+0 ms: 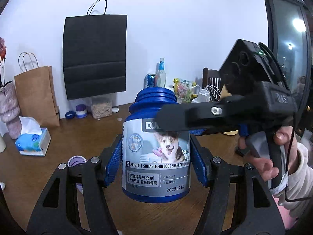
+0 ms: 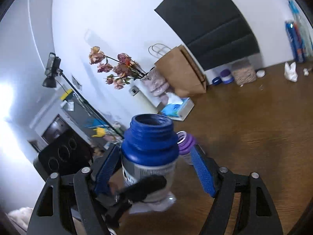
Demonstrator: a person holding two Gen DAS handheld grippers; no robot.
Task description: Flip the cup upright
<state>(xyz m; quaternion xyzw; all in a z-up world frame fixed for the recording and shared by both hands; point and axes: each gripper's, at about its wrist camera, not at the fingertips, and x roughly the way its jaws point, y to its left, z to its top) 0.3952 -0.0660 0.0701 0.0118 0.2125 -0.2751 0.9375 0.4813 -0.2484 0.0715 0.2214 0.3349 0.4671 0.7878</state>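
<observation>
The cup is a lidless blue jar [image 1: 156, 156] with a grey dog label, standing upright with its mouth up. My left gripper [image 1: 156, 139] is shut on it, both blue pads pressed against its sides. Whether its base touches the table is unclear. My right gripper [image 2: 155, 148] is open around the same jar [image 2: 150, 137]: its left pad is close to the jar and its right pad [image 2: 201, 170] stands clear of it. One right-gripper finger [image 1: 176, 115] crosses the jar's shoulder from the right. A left-gripper finger [image 2: 144, 186] crosses the jar's label.
A small purple jar [image 1: 76, 160] stands just left of the blue one on the wooden table [image 1: 78, 127]. A tissue box [image 1: 33, 141], brown paper bag [image 1: 37, 96], black bag [image 1: 95, 54] and bottles [image 1: 161, 74] line the back. A hand [image 1: 260, 156] holds the right gripper.
</observation>
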